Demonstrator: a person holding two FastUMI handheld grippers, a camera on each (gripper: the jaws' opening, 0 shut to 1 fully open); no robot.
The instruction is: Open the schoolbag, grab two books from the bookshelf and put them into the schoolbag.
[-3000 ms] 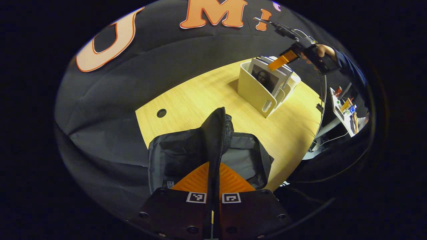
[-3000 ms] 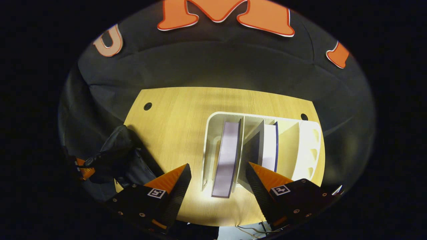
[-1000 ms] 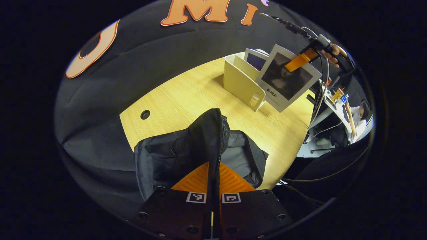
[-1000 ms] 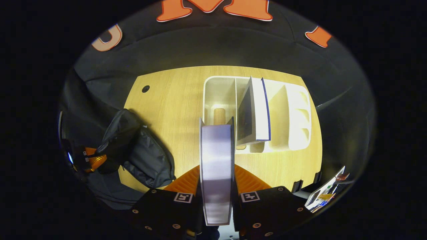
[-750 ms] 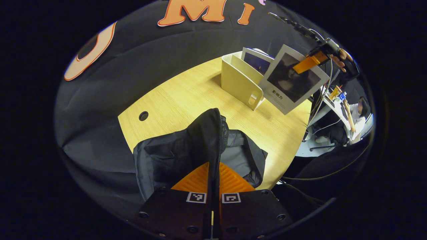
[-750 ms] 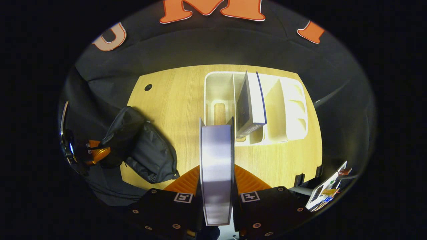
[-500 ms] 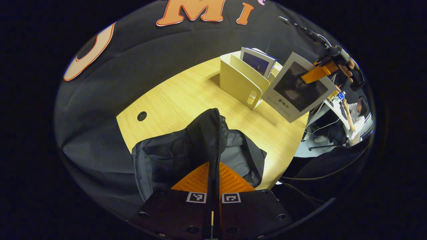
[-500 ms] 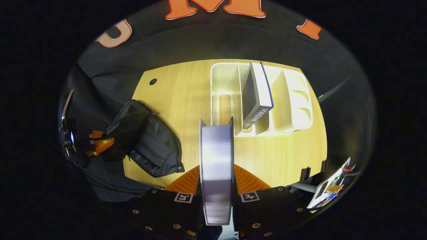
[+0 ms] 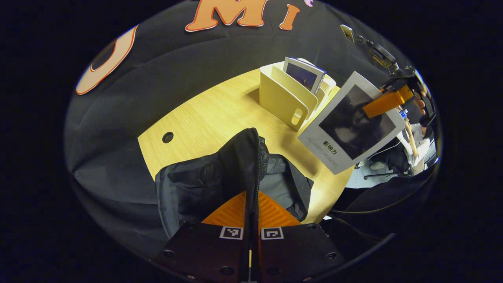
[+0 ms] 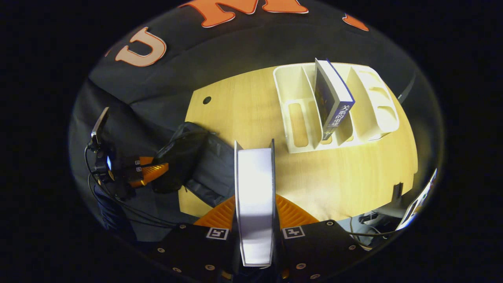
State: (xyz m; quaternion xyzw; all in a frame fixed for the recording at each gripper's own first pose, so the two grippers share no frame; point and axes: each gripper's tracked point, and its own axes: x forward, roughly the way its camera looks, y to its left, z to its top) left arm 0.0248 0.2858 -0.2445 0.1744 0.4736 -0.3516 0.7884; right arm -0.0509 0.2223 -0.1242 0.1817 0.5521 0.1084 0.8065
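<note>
The black schoolbag (image 9: 220,177) lies open at the near edge of the wooden table (image 9: 220,114). My left gripper (image 9: 251,208) is shut on its raised flap, holding it up; the same gripper (image 10: 151,173) appears with the schoolbag (image 10: 204,165) in the right gripper view. My right gripper (image 10: 255,214) is shut on a grey-covered book (image 10: 254,196), seen edge-on. In the left gripper view that book (image 9: 351,125) hangs in the air right of the bag, cover with a dark portrait facing me. A second book (image 10: 332,102) with a blue spine stands in the cream bookshelf (image 10: 298,118).
The cream bookshelf (image 9: 287,98) stands at the far right of the table. A round cable hole (image 9: 167,137) lies in the table's far left. Beyond the table's right edge I see a person seated at a desk (image 9: 414,137). Black cloth hangs behind the table.
My right gripper closed on the grey book, lifted it out of the bookshelf and carried it towards the schoolbag. The left gripper stayed shut on the raised flap.
</note>
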